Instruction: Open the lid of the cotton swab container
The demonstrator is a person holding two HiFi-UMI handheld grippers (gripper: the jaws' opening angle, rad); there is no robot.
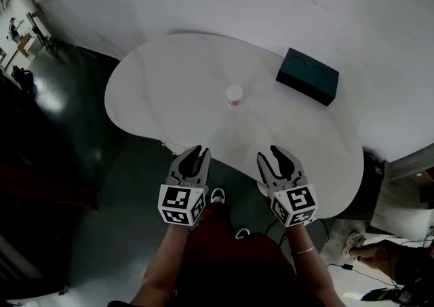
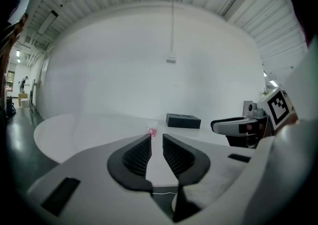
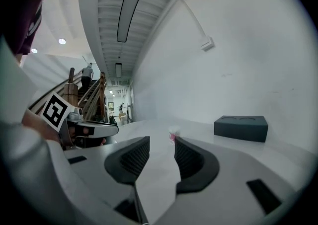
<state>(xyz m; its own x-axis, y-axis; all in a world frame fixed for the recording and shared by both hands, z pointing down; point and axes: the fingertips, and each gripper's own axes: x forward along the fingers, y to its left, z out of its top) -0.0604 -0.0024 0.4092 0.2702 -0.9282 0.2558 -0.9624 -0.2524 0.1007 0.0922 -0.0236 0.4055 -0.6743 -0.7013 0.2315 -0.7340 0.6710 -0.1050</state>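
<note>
The cotton swab container [image 1: 234, 95] is a small white tub with a pink label, standing upright with its lid on near the middle of the white table [image 1: 169, 75]. It shows far ahead of the jaws in the left gripper view [image 2: 152, 131] and in the right gripper view [image 3: 174, 134]. My left gripper [image 1: 199, 152] hovers at the table's near edge, shut with nothing in it [image 2: 156, 137]. To its right, at the same edge, my right gripper [image 1: 273, 153] is open, with a clear gap between its pads [image 3: 162, 139] and nothing held. Both are well short of the container.
A dark rectangular box [image 1: 307, 76] lies at the table's far right, beyond the container [image 2: 183, 120] [image 3: 241, 128]. A white wall curves behind the table. Dark floor lies to the left, and cables and a person's shoe are at the lower right.
</note>
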